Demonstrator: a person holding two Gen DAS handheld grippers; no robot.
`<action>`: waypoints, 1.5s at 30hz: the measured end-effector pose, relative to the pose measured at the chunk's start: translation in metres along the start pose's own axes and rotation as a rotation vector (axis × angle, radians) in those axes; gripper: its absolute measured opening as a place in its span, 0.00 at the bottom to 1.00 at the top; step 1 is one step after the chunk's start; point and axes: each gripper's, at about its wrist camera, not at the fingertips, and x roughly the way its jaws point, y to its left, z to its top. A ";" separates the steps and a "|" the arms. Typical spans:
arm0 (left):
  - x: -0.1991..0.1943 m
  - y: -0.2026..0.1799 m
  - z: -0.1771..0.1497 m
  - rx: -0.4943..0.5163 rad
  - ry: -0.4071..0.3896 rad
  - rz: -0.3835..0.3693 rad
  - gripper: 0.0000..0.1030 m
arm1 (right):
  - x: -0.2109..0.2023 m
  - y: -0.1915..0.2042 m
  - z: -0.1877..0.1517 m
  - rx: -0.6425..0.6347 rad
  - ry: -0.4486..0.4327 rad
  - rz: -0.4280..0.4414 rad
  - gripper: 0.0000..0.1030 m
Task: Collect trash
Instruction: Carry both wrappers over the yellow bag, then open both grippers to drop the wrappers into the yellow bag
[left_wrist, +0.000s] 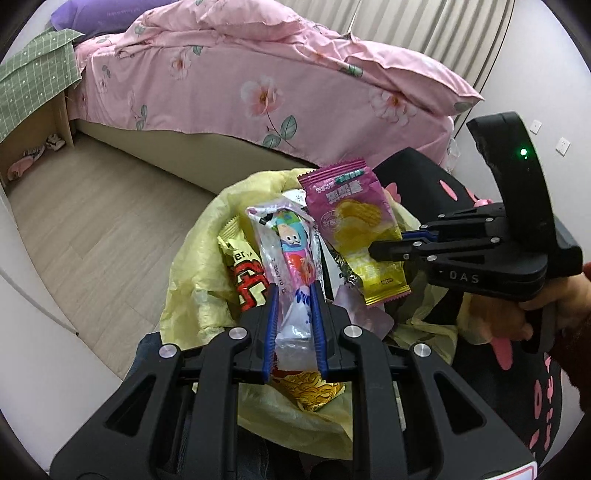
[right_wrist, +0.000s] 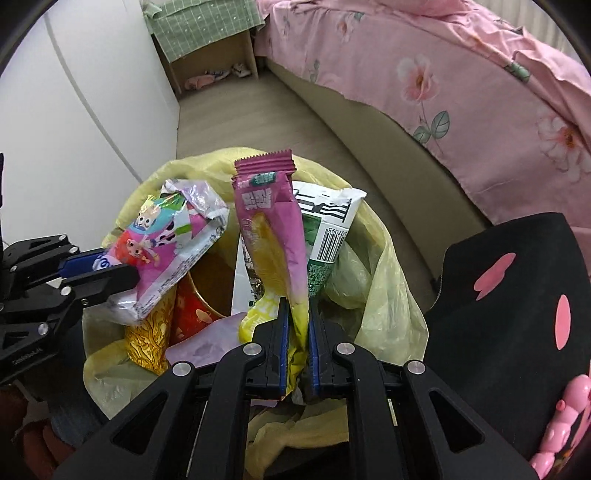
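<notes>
Left wrist view: we note left gripper (left_wrist: 293, 291) clamping a glossy cartoon-printed wrapper (left_wrist: 291, 251) (crinkled film); right gripper (right_wrist: 295, 317) pinching a purple-yellow chip packet (right_wrist: 271, 229) above the yellow bag (right_wrist: 391, 295).

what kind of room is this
Most likely a bedroom: a bed with a rumpled pink floral duvet and a purple pillow, plus a small bedside cabinet under a green checked cloth, on wood-look flooring.
</notes>
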 end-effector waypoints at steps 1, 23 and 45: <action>0.003 -0.001 0.000 0.001 0.003 -0.001 0.15 | 0.001 -0.002 0.000 -0.004 0.011 0.008 0.10; -0.011 0.014 -0.003 -0.061 -0.015 -0.061 0.15 | -0.034 0.008 -0.031 0.044 -0.082 0.102 0.11; -0.064 -0.057 0.032 0.014 -0.201 -0.055 0.48 | -0.197 -0.050 -0.134 0.207 -0.452 -0.193 0.36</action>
